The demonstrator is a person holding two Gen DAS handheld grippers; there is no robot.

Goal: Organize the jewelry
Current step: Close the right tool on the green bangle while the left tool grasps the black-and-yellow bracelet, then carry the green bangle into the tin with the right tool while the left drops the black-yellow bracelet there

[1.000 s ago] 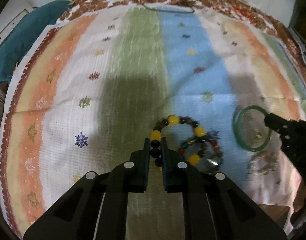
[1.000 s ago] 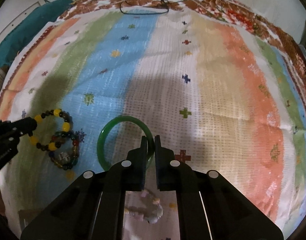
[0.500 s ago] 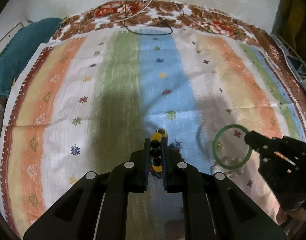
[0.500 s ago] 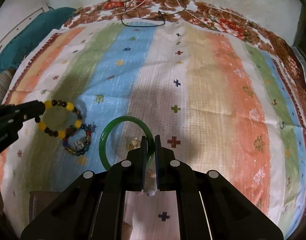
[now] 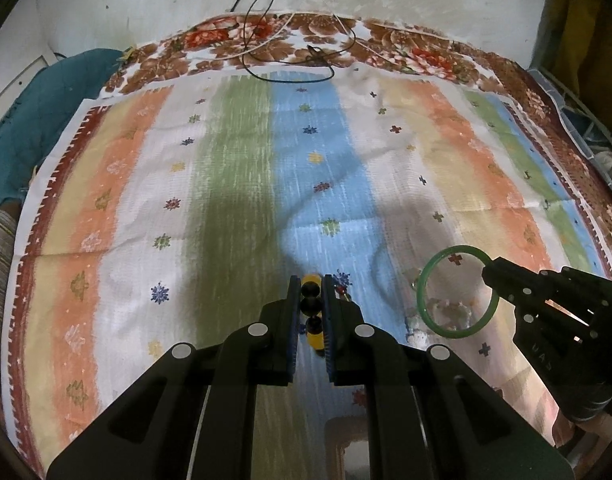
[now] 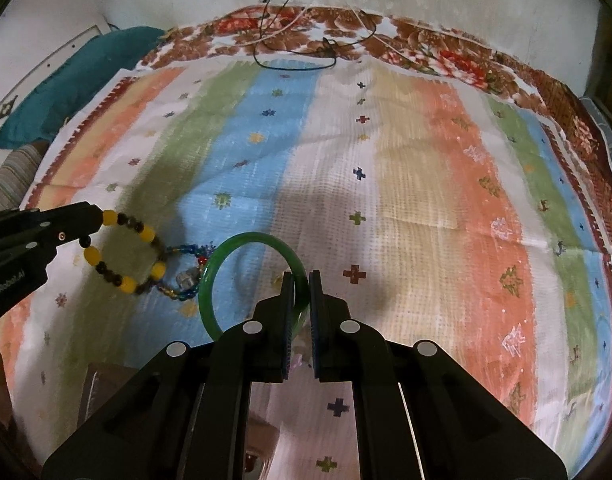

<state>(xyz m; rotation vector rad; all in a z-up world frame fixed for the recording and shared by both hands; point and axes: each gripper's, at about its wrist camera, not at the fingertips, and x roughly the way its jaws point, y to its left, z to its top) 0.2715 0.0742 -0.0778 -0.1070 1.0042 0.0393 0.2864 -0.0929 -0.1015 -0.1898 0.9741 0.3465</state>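
both grippers are matte black plastic: the left gripper (image 5: pixel 310 300) and right gripper (image 6: pixel 302 300) each have two flat fingers lined with blue ribbed pads (image 6: pixel 313 320), angular arms with slotted cut-outs, and round silver screws (image 5: pixel 258 329). pale lettering marks the left gripper's side in the right view.

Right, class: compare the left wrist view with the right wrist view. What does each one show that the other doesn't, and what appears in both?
Left wrist view only: black and yellow beads seen end-on, pinched between the left tongs, and the whole green ring in the open.

Right wrist view only: the yellow-and-black bead bracelet as a full loop, with a blue beaded strand hanging off it.

Both: the green bangle gripped by the right tongs, the striped cloth, and black cables at its far edge.
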